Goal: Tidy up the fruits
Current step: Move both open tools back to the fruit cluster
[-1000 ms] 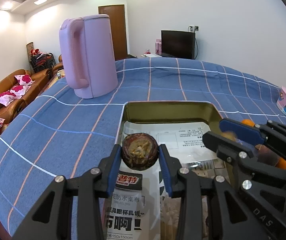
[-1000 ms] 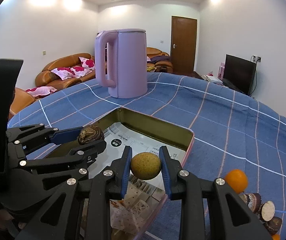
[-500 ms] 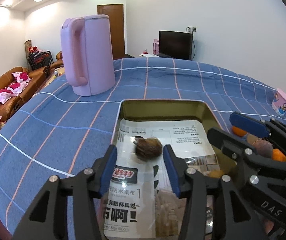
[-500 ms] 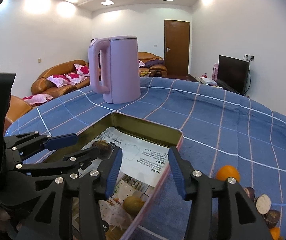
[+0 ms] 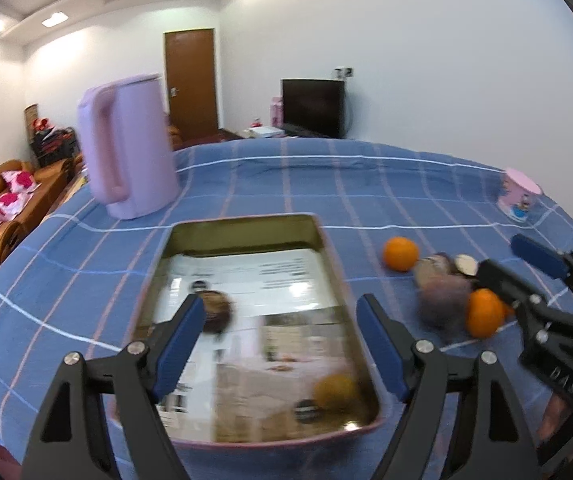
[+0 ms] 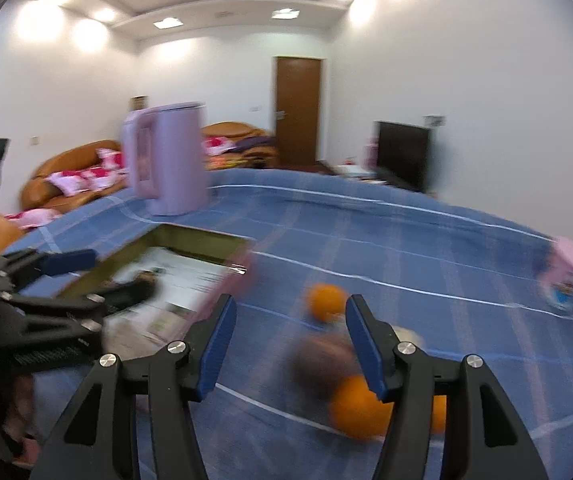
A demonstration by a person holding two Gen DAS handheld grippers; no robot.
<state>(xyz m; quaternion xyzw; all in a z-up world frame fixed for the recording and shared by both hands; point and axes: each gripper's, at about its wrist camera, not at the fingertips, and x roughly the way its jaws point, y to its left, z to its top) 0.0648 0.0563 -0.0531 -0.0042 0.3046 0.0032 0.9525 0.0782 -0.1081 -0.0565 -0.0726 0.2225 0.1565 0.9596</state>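
A metal tray (image 5: 328,248) lined with printed paper lies on the blue checked tablecloth. In it lie a dark brown fruit (image 5: 216,312) at the left and a yellow-brown fruit (image 5: 334,390) at the near right. My left gripper (image 5: 276,344) is open and empty above the tray's near end. Right of the tray lie an orange (image 5: 400,254), a dark purple fruit (image 5: 440,300), cut fruit halves (image 5: 464,266) and another orange (image 5: 484,314). My right gripper (image 6: 286,340) is open and empty above this pile; the view is blurred. The tray (image 6: 202,240) shows at its left.
A tall lilac kettle (image 5: 126,148) stands behind the tray at the left. A small pink cup (image 5: 518,196) stands at the far right of the table. The table's near edge is just below the tray.
Both grippers opened and dropped their fruits into the tray. The left one pulled back and up. The right one swung right, over the fruit pile.
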